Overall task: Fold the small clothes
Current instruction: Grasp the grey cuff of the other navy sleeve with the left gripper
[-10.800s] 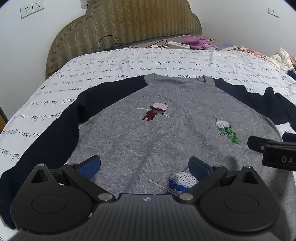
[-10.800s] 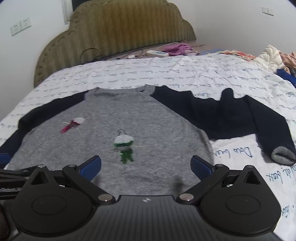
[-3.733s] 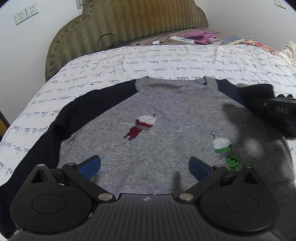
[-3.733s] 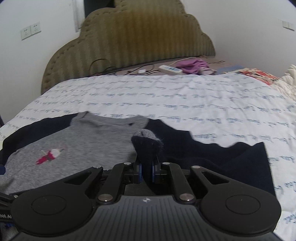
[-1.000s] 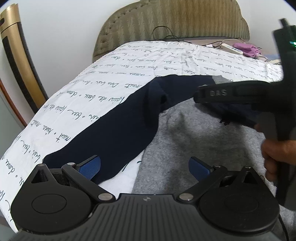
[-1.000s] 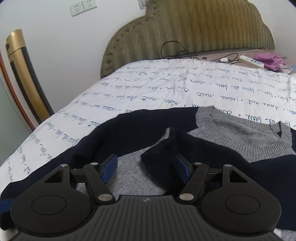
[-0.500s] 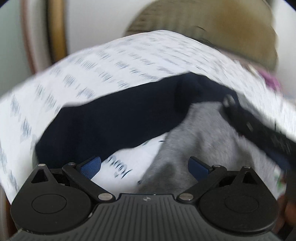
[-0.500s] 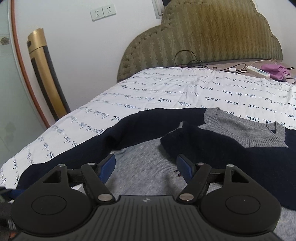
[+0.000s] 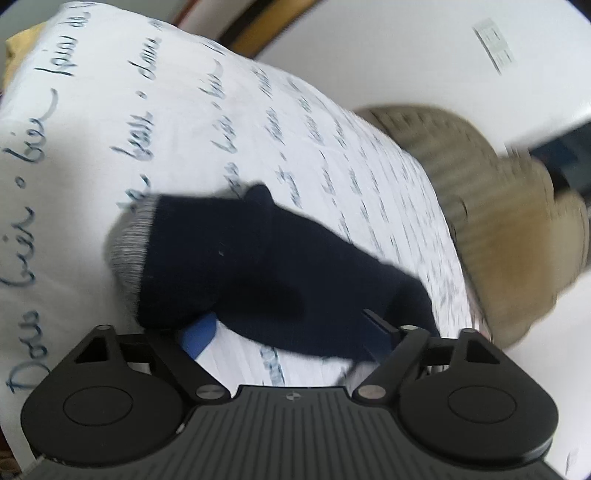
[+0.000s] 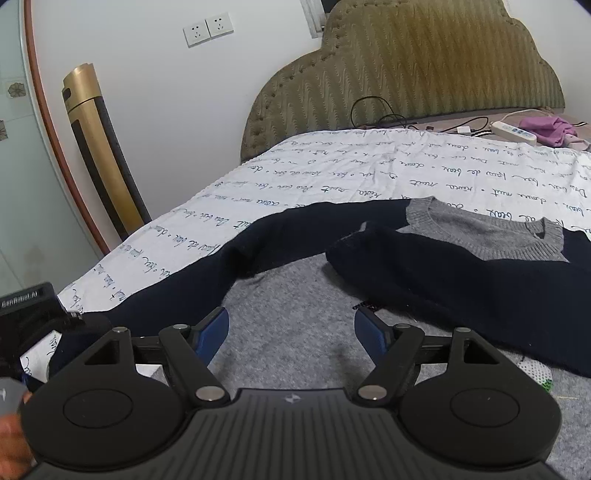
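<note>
White script-printed bedspread [image 10: 332,177] carries the grey-and-navy sweater [image 10: 295,295]. Left gripper [image 9: 288,332], jaws spread and just closing, straddles its navy sleeve [image 9: 258,266]. Right gripper [image 10: 290,332], jaws spread, hovers over the grey body.

You are working in a bedroom of a home. A bed [image 10: 332,173] fills most of your view, covered by a white bedspread [image 9: 155,110] printed with blue handwriting, and backed by a padded olive headboard [image 10: 406,74] with a scalloped top. On the white wall behind it sit 2 wall sockets [image 10: 208,28]. A power strip [image 10: 513,131], loose cables [image 10: 373,110] and a purple cloth [image 10: 550,129] lie by the headboard.
</note>
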### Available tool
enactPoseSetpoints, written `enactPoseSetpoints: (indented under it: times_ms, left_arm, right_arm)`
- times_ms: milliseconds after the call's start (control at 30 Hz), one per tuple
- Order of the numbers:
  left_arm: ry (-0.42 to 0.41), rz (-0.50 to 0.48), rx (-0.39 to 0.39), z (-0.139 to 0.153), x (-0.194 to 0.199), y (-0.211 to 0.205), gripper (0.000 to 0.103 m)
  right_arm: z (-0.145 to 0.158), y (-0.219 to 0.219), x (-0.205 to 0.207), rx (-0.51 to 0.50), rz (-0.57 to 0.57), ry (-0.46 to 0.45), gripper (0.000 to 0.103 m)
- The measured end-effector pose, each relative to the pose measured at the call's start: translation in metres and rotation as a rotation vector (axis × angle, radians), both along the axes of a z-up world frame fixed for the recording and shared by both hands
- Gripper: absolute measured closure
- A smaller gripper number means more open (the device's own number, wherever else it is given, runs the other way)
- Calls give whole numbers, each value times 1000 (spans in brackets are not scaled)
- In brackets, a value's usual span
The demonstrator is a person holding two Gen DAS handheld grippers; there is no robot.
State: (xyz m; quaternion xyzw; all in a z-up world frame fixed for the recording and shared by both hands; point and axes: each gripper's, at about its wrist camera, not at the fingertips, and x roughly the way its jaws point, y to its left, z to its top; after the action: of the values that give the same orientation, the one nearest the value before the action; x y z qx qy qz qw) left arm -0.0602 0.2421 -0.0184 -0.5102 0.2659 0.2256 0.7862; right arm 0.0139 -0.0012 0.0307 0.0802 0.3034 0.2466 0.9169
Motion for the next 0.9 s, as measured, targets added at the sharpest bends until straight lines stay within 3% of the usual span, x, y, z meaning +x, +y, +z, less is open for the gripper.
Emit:
enactPoseSetpoints:
  times_ms: [33,67,100,133,200,267,400,467,533,700,900]
  left_arm:
    - [2,21,-7,0,0,5,27]
    - [4,34,-16,0,1,9,36]
    - [14,47,-17,0,3,14,50]
    - [23,53,-8,-2,3,17,58]
    - [20,56,5,-3,5,22,88]
    - [23,34,27,-3,11,27,99]
    - [-10,34,174,14,11,27,100]
    - [-31,57,348,34,7,19,100]
    - [4,61,482,45,12,15,100]
    - [92,117,441,31,27,45,100]
    - [141,63,595,50,59,37,100]
  right_arm:
    - [0,-1,0,0,-2,0,28]
    - [0,-2,0,2,-4,0,28]
    - [0,-3,0,4,-6,0,28]
    - [0,-3,0,5,-7,0,28]
    - [-1,-3,0,4,-8,1,27]
    - [-2,-3,1,3,-8,5,27]
    - [-6,-6,2,2,-14,16,27]
    - [-8,-9,3,5,-19,22,27]
    - [-8,-12,4,7,-27,26,27]
    - [-11,-18,6,18,-40,39,27]
    - [-12,-26,5,5,-38,41,26]
